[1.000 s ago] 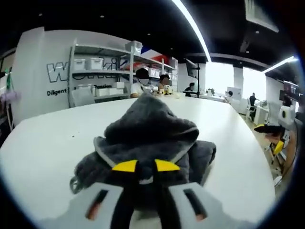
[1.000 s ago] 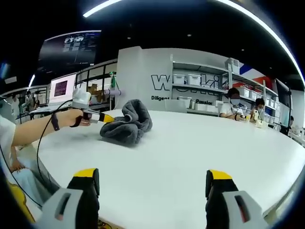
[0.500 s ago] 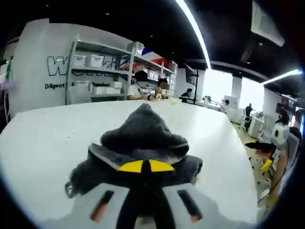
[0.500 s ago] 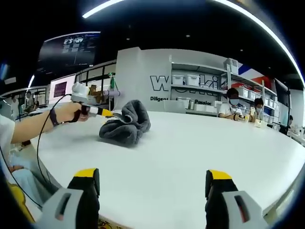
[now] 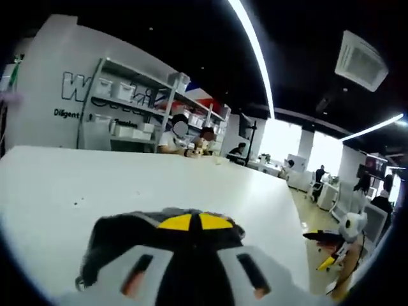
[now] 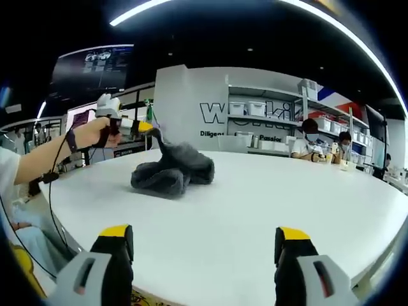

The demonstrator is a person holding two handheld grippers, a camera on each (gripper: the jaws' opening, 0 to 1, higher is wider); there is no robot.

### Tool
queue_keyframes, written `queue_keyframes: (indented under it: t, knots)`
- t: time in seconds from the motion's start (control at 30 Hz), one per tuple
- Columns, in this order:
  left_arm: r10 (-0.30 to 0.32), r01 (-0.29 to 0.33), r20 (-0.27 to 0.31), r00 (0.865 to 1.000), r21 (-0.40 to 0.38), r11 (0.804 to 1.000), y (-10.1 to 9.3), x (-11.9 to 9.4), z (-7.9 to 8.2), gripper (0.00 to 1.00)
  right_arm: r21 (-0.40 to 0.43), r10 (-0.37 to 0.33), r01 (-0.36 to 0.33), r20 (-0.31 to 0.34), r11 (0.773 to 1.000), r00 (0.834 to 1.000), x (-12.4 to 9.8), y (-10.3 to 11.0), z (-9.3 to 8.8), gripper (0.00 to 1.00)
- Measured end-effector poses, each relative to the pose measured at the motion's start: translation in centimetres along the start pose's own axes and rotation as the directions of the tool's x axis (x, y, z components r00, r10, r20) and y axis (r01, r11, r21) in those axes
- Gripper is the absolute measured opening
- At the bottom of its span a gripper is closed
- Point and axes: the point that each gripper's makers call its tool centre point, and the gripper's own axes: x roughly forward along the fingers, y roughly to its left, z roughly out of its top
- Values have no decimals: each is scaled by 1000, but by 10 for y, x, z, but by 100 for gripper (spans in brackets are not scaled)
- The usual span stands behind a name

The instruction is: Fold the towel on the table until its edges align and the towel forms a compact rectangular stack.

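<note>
A: Looking from the right gripper view: the left gripper (image 6: 145, 127) is clamped on a corner of the grey towel (image 6: 171, 172), holding that corner up above the heap. The remaining cloth sits bunched on the white counter (image 6: 268, 204), toward its left end.

B: And the right gripper (image 6: 203, 245)?

A: Its jaws stand wide apart with nothing between them, hovering low at the near edge of the counter, well apart from the towel.

B: Does the left gripper view confirm the grip?

A: Yes. The yellow tips of the left gripper (image 5: 190, 222) are pressed together with dark cloth of the towel (image 5: 115, 239) bunched around and under them. I can't tell how much fabric is actually between the pads.

B: Progress?

A: Early, I'd say. Still a crumpled heap, no flat layer and no aligned edges.

B: Risks?

A: One: a thin pinch, so the corner slips out if it's lifted fast. Two: lifting from one corner alone, the heap may drag or twist instead of opening, so the second corner stays buried. Three: the towel lies near the left end of the counter, and a pull that way could swing cloth over the edge.

B: Fix?

A: Probably bring the right gripper in to find an adjacent corner before spreading.
</note>
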Motion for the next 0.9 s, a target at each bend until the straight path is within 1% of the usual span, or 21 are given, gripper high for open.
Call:
queue_keyframes:
  t: [0.07, 0.23, 0.33, 0.47, 0.57, 0.63, 0.77, 0.9]
  knots:
    - [-1, 1, 10, 1000, 2, 1000, -2, 2, 11, 3, 4, -4, 4, 2, 1000, 1000, -1, -1, 0, 96]
    - [-1, -1, 40, 999, 38, 999, -12, 7, 42, 3, 8, -5, 5, 6, 1000, 1000, -2, -3, 0, 96]
    - [-6, 3, 54, 999, 59, 998, -20, 9, 57, 3, 11, -8, 8, 9, 1000, 1000, -4, -4, 0, 96]
    - [-17, 10, 67, 998, 106, 994, -36, 11, 79, 3, 15, -14, 14, 13, 1000, 1000, -6, -7, 0, 96]
    - [-28, 17, 79, 996, 141, 990, -52, 10, 96, 3, 20, -20, 20, 17, 1000, 1000, -8, -9, 0, 96]
    - [-35, 18, 92, 995, 178, 984, -64, 9, 109, 3, 22, -23, 23, 21, 999, 1000, -10, -11, 1, 96]
    - [-41, 17, 109, 993, 208, 978, -81, 7, 129, 3, 27, -35, 34, 27, 999, 999, -14, -14, 2, 96]
    - [-26, -5, 128, 991, 239, 971, -94, 6, 149, 3, 30, -41, 40, 34, 999, 999, -17, -16, 3, 96]
